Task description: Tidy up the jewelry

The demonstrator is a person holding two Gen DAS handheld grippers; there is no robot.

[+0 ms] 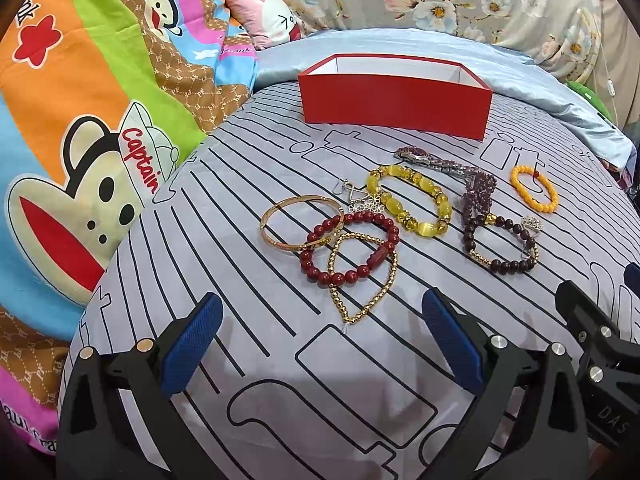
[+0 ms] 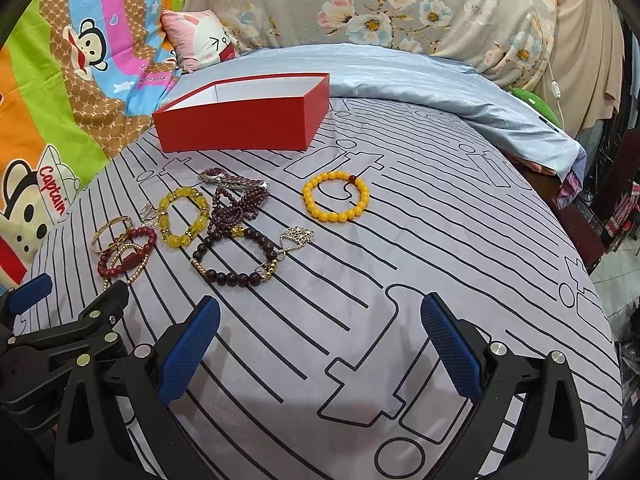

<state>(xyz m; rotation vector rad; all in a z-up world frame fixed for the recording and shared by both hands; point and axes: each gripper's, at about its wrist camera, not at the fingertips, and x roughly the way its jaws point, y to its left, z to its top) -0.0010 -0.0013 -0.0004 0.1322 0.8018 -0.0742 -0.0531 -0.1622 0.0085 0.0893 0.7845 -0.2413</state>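
An open red box [image 1: 394,98] [image 2: 240,122] with a white inside stands at the back of the bed. Before it lie several pieces of jewelry: a gold bangle [image 1: 280,210], a red bead bracelet [image 1: 320,270], a gold bead chain [image 1: 386,280], a yellow stone bracelet [image 1: 416,222] [image 2: 182,238], a silver watch [image 1: 416,156] [image 2: 218,176], a purple bead strand [image 1: 478,190] [image 2: 236,208], a dark bead bracelet [image 1: 500,268] [image 2: 236,278] and an orange bead bracelet [image 1: 528,196] [image 2: 334,212]. My left gripper [image 1: 322,344] is open and empty, just short of the gold chain. My right gripper [image 2: 320,344] is open and empty, nearer than the jewelry.
The bed has a grey sheet with black line patterns [image 1: 280,380]. A colourful cartoon quilt [image 1: 80,120] lies at the left, a pink pillow [image 1: 268,20] and a blue blanket [image 2: 400,76] at the back. The bed's edge drops off at the right [image 2: 600,280].
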